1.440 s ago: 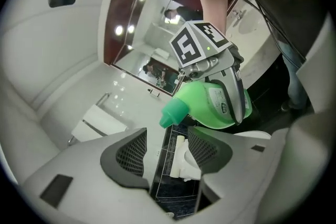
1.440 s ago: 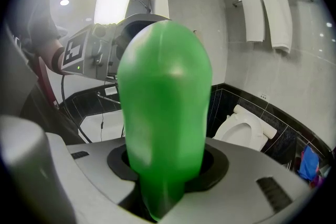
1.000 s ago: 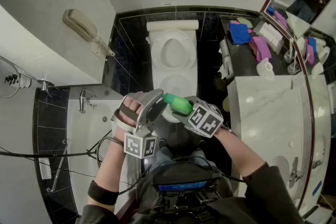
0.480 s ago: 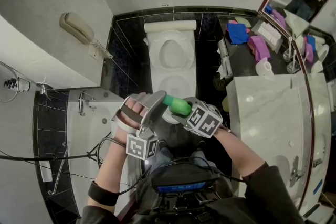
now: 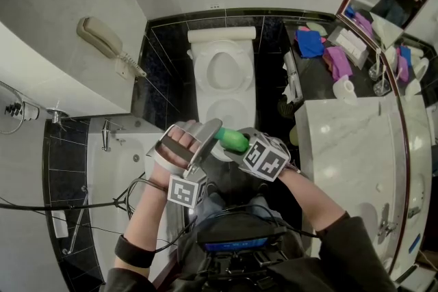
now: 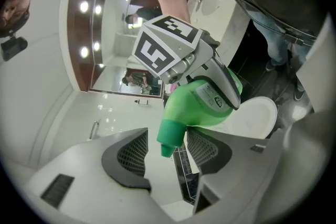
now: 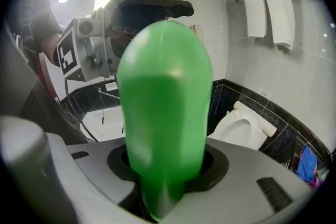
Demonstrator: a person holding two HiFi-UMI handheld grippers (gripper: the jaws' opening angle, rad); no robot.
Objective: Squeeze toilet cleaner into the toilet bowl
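Observation:
A green toilet cleaner bottle (image 5: 231,139) is held over my lap, in front of the white toilet (image 5: 224,72). My right gripper (image 7: 165,170) is shut on the bottle's body (image 7: 165,113), which fills the right gripper view. The bottle's green cap (image 6: 170,136) points toward my left gripper (image 6: 168,152) and lies between its two mesh pads. It sits close to the right pad, and a narrow gap shows at the left pad. The left jaws stand wider than the cap, so that gripper is open. The toilet bowl (image 7: 241,128) is uncovered.
A bathtub (image 5: 113,167) lies at the left, with a wall phone (image 5: 102,34) above it. At the right is a marble counter (image 5: 349,147), with cloths (image 5: 313,43) and a paper roll (image 5: 345,87) on a dark shelf. Cables (image 5: 130,198) hang near my left arm.
My left gripper has rolled a little around the cap, and its marker cube has shifted slightly right. The right gripper and the bottle have stayed where they were.

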